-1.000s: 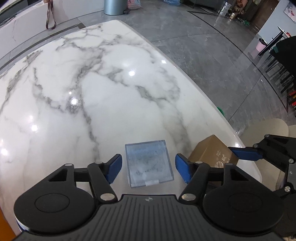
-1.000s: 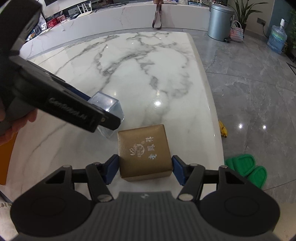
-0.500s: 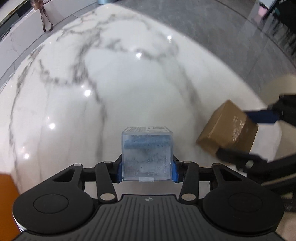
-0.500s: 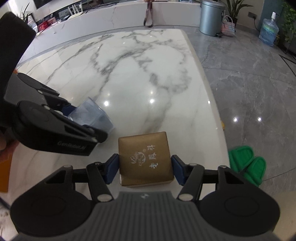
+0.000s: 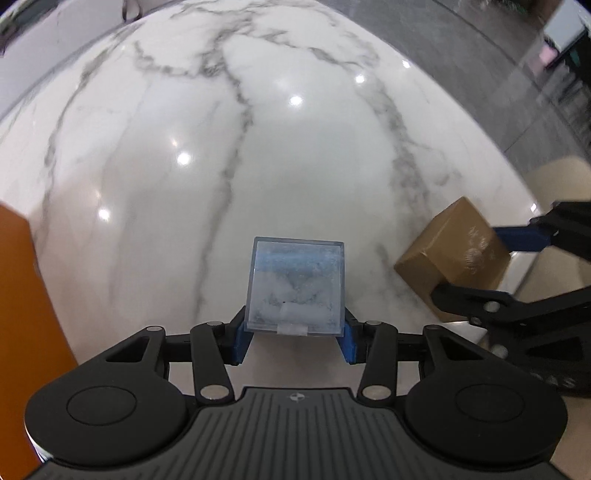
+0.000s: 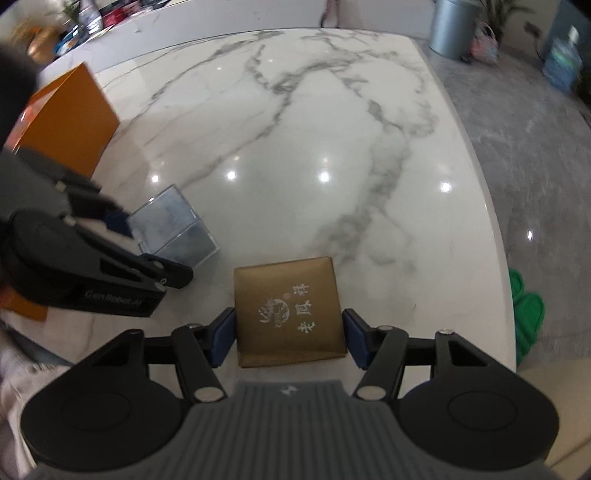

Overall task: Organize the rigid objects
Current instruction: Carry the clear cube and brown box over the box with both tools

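Observation:
A clear plastic box with a bluish haze inside sits between the blue pads of my left gripper, which is shut on it over the marble table. A gold-brown box with printed characters on its lid is gripped by my right gripper, one pad against each side. In the left wrist view the brown box appears tilted at the right, inside the right gripper. In the right wrist view the clear box shows at the left in the left gripper.
An orange box stands on the table's left side and fills the left edge of the left wrist view. The table edge runs down the right. Green slippers and a grey bin are on the floor.
The left jaws closed onto the clear box, which has risen off the table. Both grippers have carried their boxes leftward, and the orange box has come into view.

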`<state>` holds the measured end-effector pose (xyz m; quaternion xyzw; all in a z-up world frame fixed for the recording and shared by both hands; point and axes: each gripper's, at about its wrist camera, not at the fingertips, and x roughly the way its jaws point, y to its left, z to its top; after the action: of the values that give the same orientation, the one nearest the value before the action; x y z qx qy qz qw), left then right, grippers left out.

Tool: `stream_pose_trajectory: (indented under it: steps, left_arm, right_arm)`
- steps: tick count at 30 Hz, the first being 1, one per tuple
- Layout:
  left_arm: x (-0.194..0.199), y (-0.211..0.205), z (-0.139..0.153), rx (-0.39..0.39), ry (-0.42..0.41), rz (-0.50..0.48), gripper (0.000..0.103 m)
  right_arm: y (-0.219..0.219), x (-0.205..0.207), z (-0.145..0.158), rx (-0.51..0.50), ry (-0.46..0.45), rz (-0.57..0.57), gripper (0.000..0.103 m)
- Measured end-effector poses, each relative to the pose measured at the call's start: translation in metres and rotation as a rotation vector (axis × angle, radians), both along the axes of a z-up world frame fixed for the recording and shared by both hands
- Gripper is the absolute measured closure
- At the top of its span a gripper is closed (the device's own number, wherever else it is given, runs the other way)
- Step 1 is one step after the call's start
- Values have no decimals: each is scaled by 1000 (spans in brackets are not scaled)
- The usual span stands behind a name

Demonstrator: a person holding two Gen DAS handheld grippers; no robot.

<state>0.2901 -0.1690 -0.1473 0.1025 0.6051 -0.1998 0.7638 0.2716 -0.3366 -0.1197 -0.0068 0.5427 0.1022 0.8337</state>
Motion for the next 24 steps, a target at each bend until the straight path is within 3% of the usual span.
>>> stream_pose_trajectory:
  steps: [5,11,18,24]
  left_arm:
    - [-25,11,35,-40,-80,-28,50]
    - [-54,44,96,-113,-157,-12,50]
    - [-91,105,162,-102,-250,12,50]
    - [-110,170,181,-55,-274,105,50]
  right_arm:
    - [-1,-11,10,-4,2,-23,42]
    - [14,-32,54,-2,-88,19,42]
    - [69,-58,125,63,-218,195,42]
    - [138,-69,169,146,-265,368,42]
